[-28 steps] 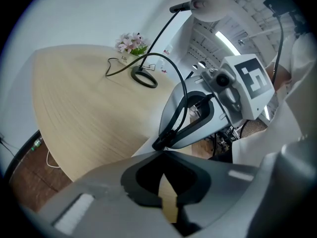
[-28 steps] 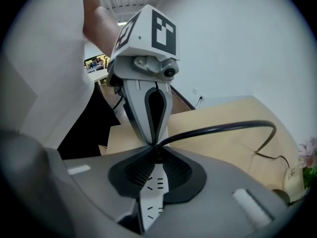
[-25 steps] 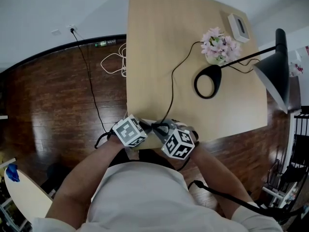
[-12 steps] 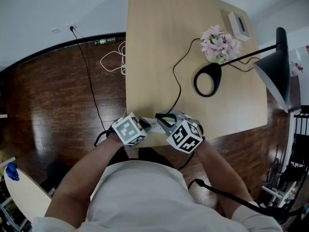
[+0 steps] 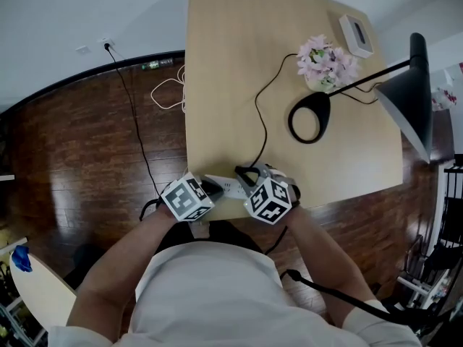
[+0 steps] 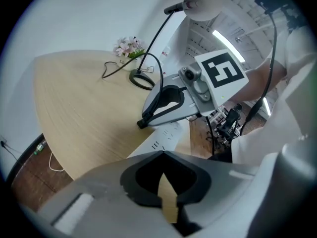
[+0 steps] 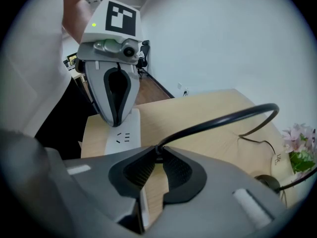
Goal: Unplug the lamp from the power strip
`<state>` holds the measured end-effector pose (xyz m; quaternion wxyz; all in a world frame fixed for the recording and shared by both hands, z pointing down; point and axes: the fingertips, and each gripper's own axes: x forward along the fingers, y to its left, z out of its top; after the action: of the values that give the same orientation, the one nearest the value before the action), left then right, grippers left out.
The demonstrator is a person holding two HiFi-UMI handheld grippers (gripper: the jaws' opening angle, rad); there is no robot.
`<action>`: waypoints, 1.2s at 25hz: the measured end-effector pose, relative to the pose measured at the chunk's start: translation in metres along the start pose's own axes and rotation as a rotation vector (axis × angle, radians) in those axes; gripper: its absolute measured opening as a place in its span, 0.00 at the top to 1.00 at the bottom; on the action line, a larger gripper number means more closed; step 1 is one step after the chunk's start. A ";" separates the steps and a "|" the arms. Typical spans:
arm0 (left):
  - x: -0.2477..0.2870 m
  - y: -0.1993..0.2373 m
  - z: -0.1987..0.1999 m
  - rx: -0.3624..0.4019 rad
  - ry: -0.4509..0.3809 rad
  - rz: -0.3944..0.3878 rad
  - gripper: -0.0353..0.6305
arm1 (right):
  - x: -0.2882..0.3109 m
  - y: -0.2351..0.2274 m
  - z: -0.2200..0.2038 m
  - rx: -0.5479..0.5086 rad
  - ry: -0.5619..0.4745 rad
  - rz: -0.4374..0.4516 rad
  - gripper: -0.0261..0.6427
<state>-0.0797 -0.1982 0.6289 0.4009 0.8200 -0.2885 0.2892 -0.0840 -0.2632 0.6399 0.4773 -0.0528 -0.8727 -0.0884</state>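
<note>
Lamp cord [image 7: 218, 120], pinched tight by the right gripper [image 7: 157, 151], has lifted clear of the power strip [image 5: 227, 187] at lower centre; the left gripper [image 6: 163, 153], jaws together, pins the strip, so the unplugging looks done

Home or small office room, pale wooden table [image 5: 239, 63] on dark plank floor [image 5: 79, 157], plain white wall [image 5: 65, 13] with 1 socket [image 5: 107, 43] and a trailing cable, black desk lamp [image 5: 414, 96], pot of pink flowers [image 5: 325, 63], small white box [image 5: 357, 36] at the table's far corner.
</note>
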 end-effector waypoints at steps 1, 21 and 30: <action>-0.002 0.000 0.002 -0.014 -0.022 0.003 0.94 | 0.000 0.000 0.000 0.010 -0.004 -0.001 0.88; -0.048 -0.048 0.001 -0.187 -0.236 0.052 0.94 | -0.028 -0.025 -0.074 0.814 -0.138 0.089 0.64; -0.055 -0.075 -0.014 -0.107 -0.221 0.016 0.94 | -0.066 -0.023 -0.118 0.955 -0.179 -0.077 0.63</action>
<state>-0.0666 -0.1351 0.5602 0.4077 0.8220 -0.3522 0.1845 0.0445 -0.3100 0.6447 0.3677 0.1972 -0.8546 0.3092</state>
